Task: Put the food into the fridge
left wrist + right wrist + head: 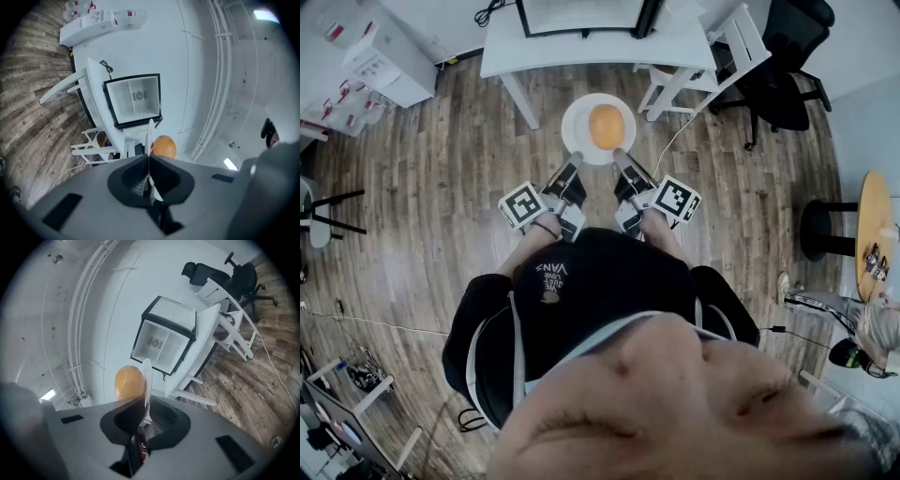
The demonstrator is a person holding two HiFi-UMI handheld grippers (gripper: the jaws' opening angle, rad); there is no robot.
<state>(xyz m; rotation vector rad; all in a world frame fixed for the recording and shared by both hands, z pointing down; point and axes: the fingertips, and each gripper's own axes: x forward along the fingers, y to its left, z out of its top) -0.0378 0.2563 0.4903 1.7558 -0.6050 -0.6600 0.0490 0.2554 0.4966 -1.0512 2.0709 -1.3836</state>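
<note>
Holding the white plate (573,132) out front, your left gripper (575,161) and right gripper (619,156) each clamp its near rim; the orange (607,127) sits on it, short of the open fridge (135,99) on the table (502,47).

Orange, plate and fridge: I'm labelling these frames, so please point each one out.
orange (607,127), head view, middle of its top.
plate (574,129), head view, bare part of its left rim.
fridge (134,100), left gripper view, centre of its black-framed front.
</note>
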